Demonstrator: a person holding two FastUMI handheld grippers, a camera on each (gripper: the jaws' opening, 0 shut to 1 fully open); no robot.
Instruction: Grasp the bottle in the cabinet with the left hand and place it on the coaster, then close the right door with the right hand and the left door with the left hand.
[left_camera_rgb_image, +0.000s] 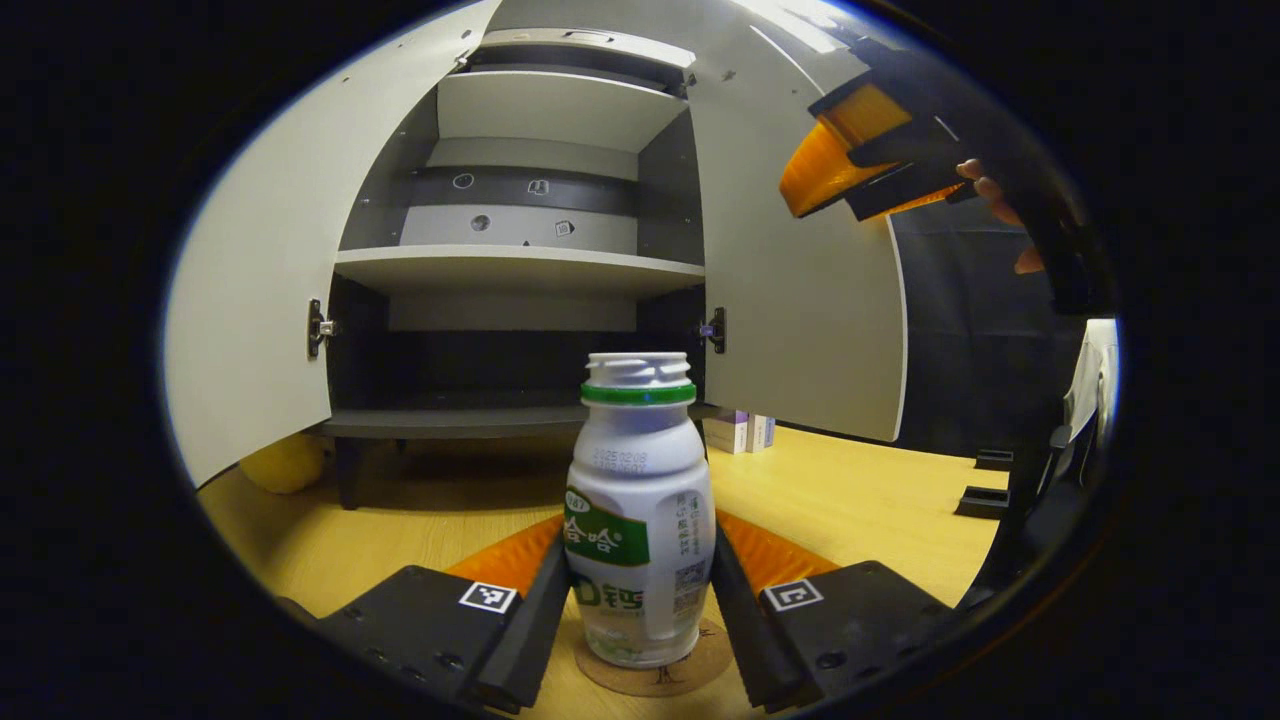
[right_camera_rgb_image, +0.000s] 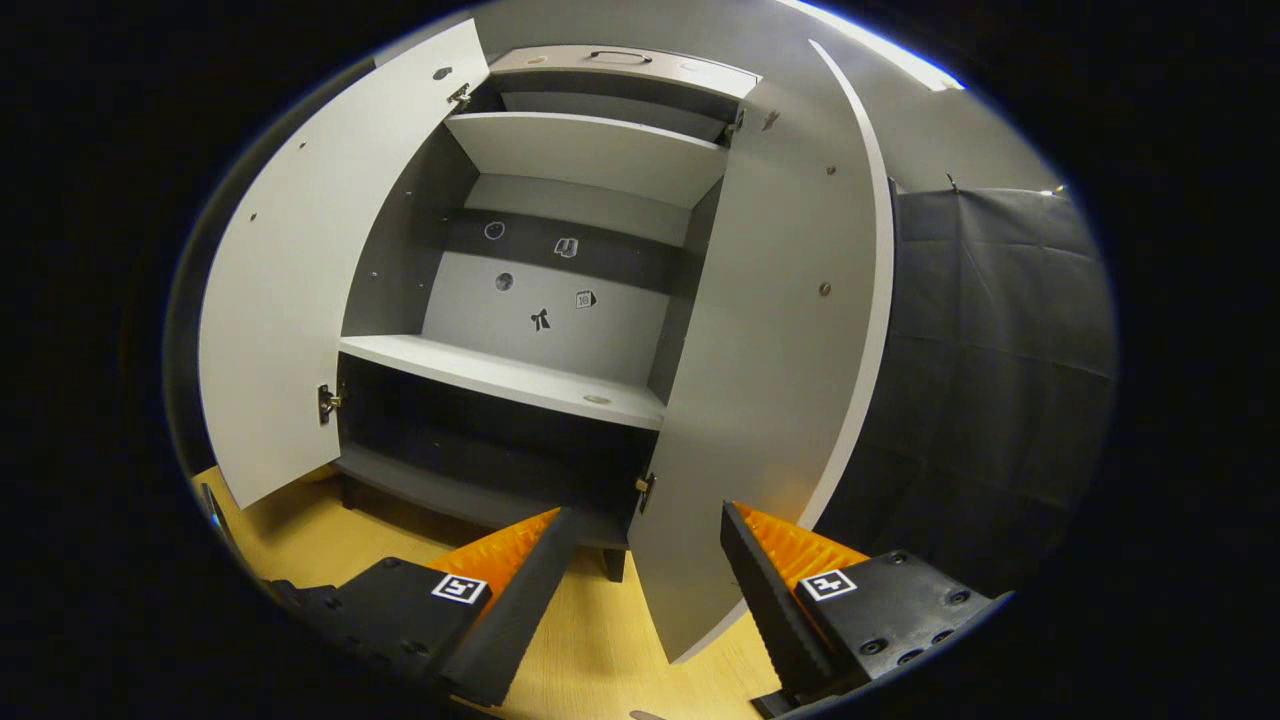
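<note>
Two fingers (left_camera_rgb_image: 545, 600) flank green-labelled bottle (left_camera_rgb_image: 640, 520) on coaster (left_camera_rgb_image: 655, 675).

A staged booth: black cloth wall (right_camera_rgb_image: 1000, 330) behind a cabinet (right_camera_rgb_image: 560, 300).

A light wooden table (left_camera_rgb_image: 860, 500) runs across the booth, lit from above. Black cloth (right_camera_rgb_image: 1000, 380) hangs as the wall on the right, creased in folds. At the back of the table two small boxes (left_camera_rgb_image: 740, 432) stand side by side, and a yellow rounded thing (left_camera_rgb_image: 285, 462) rests on the table at the far left. Small black blocks (left_camera_rgb_image: 985, 480) sit near the right edge.
</note>
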